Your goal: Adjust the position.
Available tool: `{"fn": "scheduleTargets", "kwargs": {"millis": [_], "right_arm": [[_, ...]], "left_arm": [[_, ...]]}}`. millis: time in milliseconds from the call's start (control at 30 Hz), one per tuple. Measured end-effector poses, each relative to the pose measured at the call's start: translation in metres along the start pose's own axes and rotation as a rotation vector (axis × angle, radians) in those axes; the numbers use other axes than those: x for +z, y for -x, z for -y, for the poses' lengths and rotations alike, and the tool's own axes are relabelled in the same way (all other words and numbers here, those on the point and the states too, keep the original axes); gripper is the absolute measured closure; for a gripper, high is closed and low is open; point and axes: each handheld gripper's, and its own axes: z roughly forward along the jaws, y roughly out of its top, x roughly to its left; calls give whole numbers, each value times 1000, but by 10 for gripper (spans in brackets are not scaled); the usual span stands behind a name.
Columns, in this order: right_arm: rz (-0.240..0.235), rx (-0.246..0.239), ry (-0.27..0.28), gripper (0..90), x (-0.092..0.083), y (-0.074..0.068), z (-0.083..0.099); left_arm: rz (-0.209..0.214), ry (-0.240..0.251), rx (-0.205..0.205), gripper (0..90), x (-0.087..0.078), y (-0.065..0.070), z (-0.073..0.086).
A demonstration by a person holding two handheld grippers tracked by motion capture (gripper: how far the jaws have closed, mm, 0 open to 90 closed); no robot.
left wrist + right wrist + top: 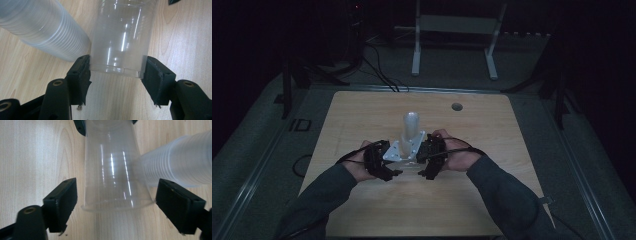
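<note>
You have the single clear cup point(120, 37) lying just beside the stack of cups point(42, 27), near the middle of the table point(362, 210). Your left gripper point(117, 71) clamps the cup's base end. Your right gripper point(116, 205) stands open around the rim end, pads clear. The handover looks done; next, draw the right gripper away from the stack without nudging the rim.
</note>
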Motion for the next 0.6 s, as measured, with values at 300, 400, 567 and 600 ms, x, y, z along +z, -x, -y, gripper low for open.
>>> {"fn": "scheduleTargets", "kwargs": {"millis": [300, 400, 567, 600], "right_arm": [[26, 22, 54, 148, -14, 0, 7], [33, 39, 64, 148, -18, 1, 11], [42, 63, 82, 148, -21, 4, 18], [43, 66, 83, 149, -22, 4, 19]], "left_arm": [[-10, 20, -30, 418, -2, -3, 6], [-14, 32, -44, 417, -2, -4, 8], [-24, 57, -70, 417, -3, -5, 13], [-25, 64, -76, 418, -4, -6, 14]]}}
